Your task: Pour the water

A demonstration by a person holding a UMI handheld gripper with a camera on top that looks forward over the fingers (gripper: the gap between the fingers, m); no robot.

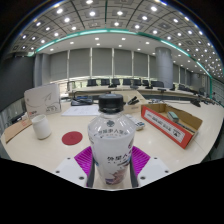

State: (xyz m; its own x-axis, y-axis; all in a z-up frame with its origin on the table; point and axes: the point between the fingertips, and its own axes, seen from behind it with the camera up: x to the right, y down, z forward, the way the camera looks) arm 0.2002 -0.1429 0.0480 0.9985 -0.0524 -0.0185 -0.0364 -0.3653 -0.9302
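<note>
1. Between the gripper's (111, 165) two fingers, in the gripper view, stands a clear water bottle (111, 140) with a dark cap (111, 102) on top. Both magenta pads (85, 160) press against its sides, so you hold it clamped and upright.
2. Beyond the bottle lies a pale table (185, 140). A white cup (41, 126) stands off to the left, a red coaster (72, 137) lies between cup and bottle, and an open cardboard box (170, 122) sits to the right.
3. The cap looks closed; judge whether it must come off before pouring.
4. The cup is the likely target. Carry the bottle towards it, keeping the grip firm and level, then tilt slowly over its rim so the water does not spill.
</note>
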